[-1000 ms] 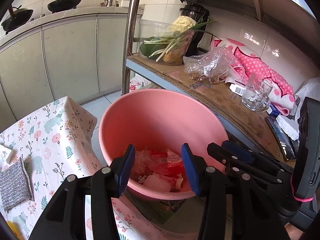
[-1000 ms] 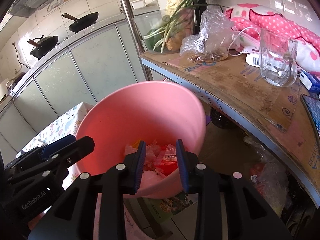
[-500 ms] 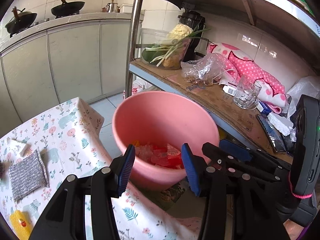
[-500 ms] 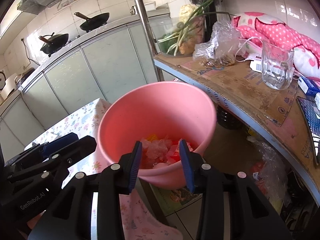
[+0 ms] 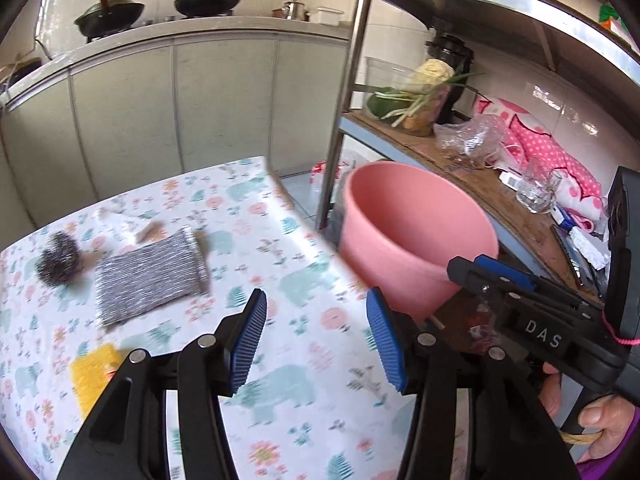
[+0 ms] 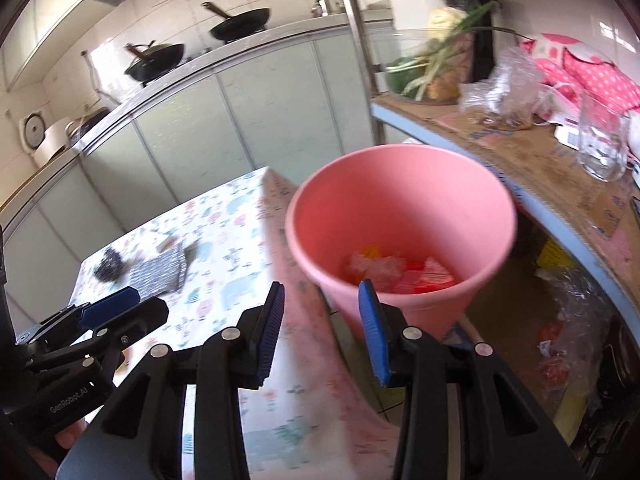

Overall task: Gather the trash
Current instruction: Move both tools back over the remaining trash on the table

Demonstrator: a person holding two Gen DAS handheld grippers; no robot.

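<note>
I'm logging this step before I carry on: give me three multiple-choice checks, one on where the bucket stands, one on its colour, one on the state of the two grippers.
1. Where is the bucket?
A. on the table
B. off the table's edge, beside the metal shelf
C. on the counter

2. What colour is the bucket?
A. blue
B. green
C. pink

3. How are the left gripper and right gripper?
A. both open, holding nothing
B. both shut on wrappers
C. left shut on the sponge

Answers: B, the bucket sits beyond the floral tablecloth, under the shelf's edge; C, its wall is plainly pink; A, each pair of blue pads stands apart with nothing between.
</note>
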